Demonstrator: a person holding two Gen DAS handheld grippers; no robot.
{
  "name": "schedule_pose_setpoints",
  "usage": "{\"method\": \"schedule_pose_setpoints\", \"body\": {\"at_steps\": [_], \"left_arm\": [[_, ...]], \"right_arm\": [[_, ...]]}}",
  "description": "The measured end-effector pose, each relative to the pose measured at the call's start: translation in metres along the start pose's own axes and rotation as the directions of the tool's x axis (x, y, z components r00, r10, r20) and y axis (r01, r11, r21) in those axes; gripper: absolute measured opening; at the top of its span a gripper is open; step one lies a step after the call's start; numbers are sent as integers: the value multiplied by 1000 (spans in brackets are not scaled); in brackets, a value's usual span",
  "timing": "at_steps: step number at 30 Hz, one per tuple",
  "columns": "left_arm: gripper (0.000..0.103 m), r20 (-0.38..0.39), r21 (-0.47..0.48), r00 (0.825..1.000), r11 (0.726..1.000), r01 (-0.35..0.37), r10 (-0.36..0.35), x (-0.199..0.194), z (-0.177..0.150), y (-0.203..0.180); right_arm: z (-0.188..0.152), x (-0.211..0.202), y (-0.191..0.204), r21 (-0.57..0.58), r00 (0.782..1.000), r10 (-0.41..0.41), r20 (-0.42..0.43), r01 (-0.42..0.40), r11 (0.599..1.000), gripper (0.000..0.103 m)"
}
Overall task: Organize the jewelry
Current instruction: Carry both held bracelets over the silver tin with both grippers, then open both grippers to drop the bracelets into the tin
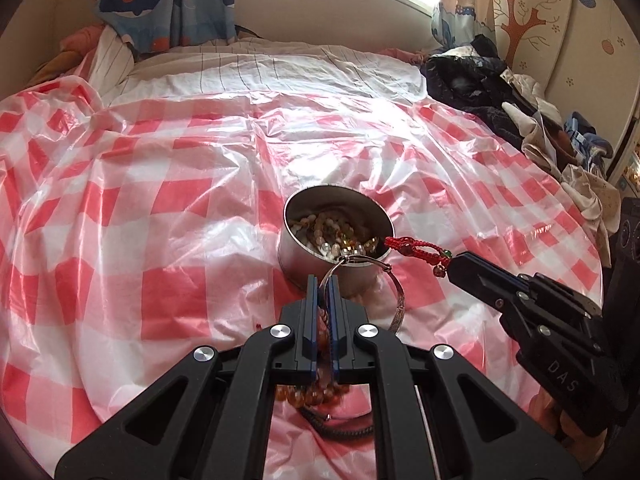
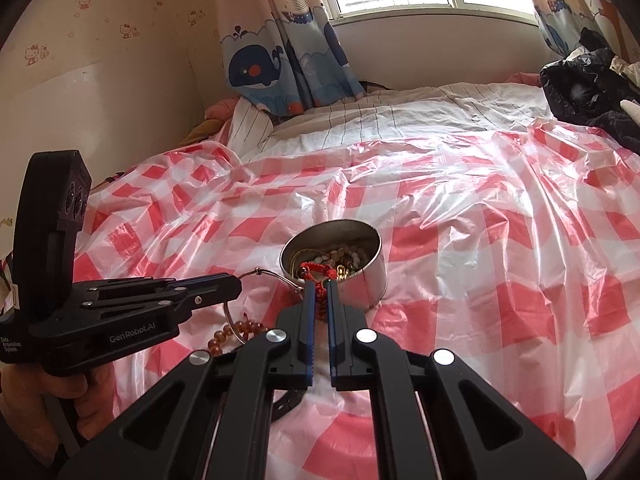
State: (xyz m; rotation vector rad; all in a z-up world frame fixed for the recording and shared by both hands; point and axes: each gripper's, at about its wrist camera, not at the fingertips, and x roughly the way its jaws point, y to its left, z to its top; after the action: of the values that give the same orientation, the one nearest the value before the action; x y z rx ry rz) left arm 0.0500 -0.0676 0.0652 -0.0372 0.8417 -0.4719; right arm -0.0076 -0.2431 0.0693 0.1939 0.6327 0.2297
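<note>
The left gripper is clenched on a silver bangle, the right gripper on a red cord, both at the tin's rim. A snagged cord could tip it, spilling beads.

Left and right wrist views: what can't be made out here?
- Metal tin: lower contents hidden by its wall and the top beads, both views.
- Silver bangle: the gripped part hidden between the left gripper fingers.
- Amber bead bracelet: partly covered by gripper bodies.
- Red cord bracelet: its end hidden inside the right gripper.
</note>
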Motion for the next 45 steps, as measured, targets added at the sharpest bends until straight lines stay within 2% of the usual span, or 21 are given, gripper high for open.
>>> {"method": "schedule_pose_setpoints", "body": {"at_steps": [9, 10, 11, 12, 14, 17, 20, 21, 22, 24, 31, 39, 41, 45], "left_arm": [[4, 53, -60, 999, 998, 11, -8, 26, 37, 6], [5, 46, -57, 999, 998, 6, -3, 35, 43, 4], [5, 22, -52, 1000, 999, -2, 3, 46, 46, 3], [5, -7, -44, 1000, 999, -14, 14, 57, 47, 2], [6, -36, -34, 999, 999, -32, 31, 69, 45, 0], [13, -50, -25, 998, 999, -36, 34, 71, 36, 0], [13, -45, -37, 999, 999, -28, 26, 61, 28, 2], [14, -43, -28, 998, 999, -36, 35, 56, 25, 1], [20, -46, -24, 998, 998, -50, 49, 51, 22, 1], [24, -42, -30, 997, 998, -58, 57, 40, 12, 4], [26, -60, -53, 995, 995, -89, 86, 15, -26, 13], [36, -67, -88, 995, 993, -82, 77, -1, -52, 17], [37, -64, -117, 996, 990, -72, 65, -4, -57, 23], [37, -47, -215, 998, 976, -43, 34, -11, -63, 43]], "right_arm": [[26, 30, -2, -23, 1000, -22, 18, 22, 999, 6], [28, 38, -3, -31, 1000, -26, 0, 26, 999, 6], [30, 53, -2, -54, 997, -49, -58, 45, 997, 7], [29, 63, -3, -70, 992, -78, -95, 72, 995, 13], [25, 69, -5, -76, 988, -107, -115, 98, 992, 19], [20, 62, 0, -131, 980, -165, -112, 150, 980, 20], [16, 52, 6, -167, 973, -201, -109, 182, 969, 24], [14, 48, 7, -178, 972, -211, -108, 190, 966, 28], [11, 44, 8, -187, 970, -219, -108, 196, 963, 30], [6, 35, 9, -199, 968, -230, -105, 206, 958, 33], [-10, 11, 14, -220, 966, -237, -99, 212, 952, 35], [-30, -8, 16, -233, 964, -247, -95, 220, 947, 41], [-34, -9, 11, -206, 968, -224, -110, 198, 958, 41], [-43, -4, 0, -119, 981, -118, -157, 100, 988, 41]]}}
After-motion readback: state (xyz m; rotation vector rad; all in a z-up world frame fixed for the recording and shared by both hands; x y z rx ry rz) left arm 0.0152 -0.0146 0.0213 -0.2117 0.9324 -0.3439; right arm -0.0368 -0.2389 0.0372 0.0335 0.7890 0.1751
